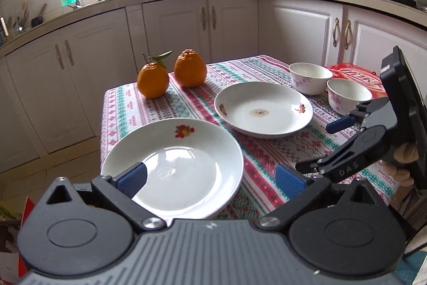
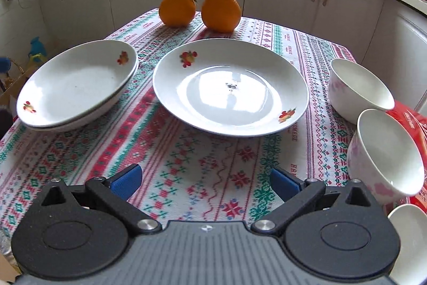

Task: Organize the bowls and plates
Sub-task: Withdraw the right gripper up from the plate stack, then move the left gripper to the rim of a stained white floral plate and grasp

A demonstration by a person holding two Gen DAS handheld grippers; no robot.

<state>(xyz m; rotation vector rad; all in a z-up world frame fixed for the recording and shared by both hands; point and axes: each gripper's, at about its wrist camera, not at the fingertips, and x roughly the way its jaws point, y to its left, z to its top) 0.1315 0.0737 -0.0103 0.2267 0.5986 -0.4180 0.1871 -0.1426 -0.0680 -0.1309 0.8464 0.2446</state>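
Note:
Two stacked white plates [image 2: 74, 87] sit at the table's left; they also show in the left wrist view [image 1: 173, 164], right under my open left gripper [image 1: 210, 179]. A single white plate [image 2: 229, 90] lies mid-table; it also shows in the left wrist view [image 1: 263, 108]. Two white bowls with pink flowers stand at the right, the far bowl [image 2: 357, 87] and the near bowl [image 2: 384, 151]; both show in the left wrist view [image 1: 309, 76] [image 1: 347, 95]. My right gripper [image 2: 205, 184] is open and empty above the cloth; it also shows in the left wrist view [image 1: 324, 146].
Two oranges [image 2: 198, 8] stand at the table's far edge. A red package [image 2: 411, 122] lies under the bowls at the right. A white dish rim [image 2: 411, 239] shows at the lower right. Kitchen cabinets [image 1: 173, 26] ring the patterned tablecloth [image 2: 186, 167].

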